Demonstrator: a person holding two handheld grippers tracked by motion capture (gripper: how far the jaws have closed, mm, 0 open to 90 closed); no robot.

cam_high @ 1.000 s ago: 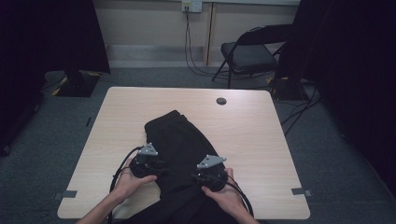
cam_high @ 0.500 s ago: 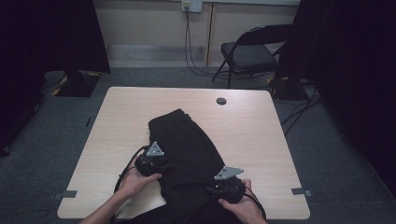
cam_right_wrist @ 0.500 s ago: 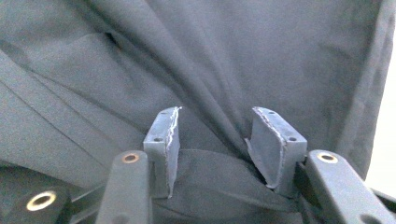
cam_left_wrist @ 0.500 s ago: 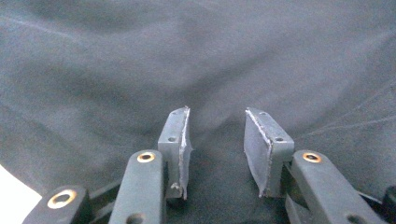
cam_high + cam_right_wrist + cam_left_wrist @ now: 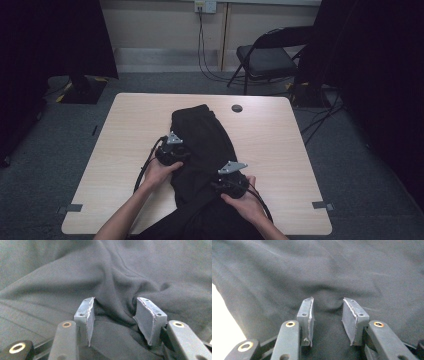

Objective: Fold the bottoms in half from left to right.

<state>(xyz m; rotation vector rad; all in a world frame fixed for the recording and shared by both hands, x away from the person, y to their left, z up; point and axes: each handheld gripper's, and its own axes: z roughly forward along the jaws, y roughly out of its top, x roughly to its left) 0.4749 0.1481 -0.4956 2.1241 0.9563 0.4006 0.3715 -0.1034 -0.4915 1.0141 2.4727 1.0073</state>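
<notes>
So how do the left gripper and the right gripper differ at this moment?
The left gripper sits at the black garment's left edge, farther up the table; the right gripper is nearer the person, over the garment's lower part. Cloth lies fairly flat between the left jaws; a raised fold stands between the right ones. Both stand apart, pads not pinching.

The black garment point(image 5: 337, 270) is showing as soft, matt knit cloth; the surface point(image 5: 130, 130) is looking like smooth pale wood; gripper pads point(image 5: 147, 317) are appearing dull grey, rubbery.
</notes>
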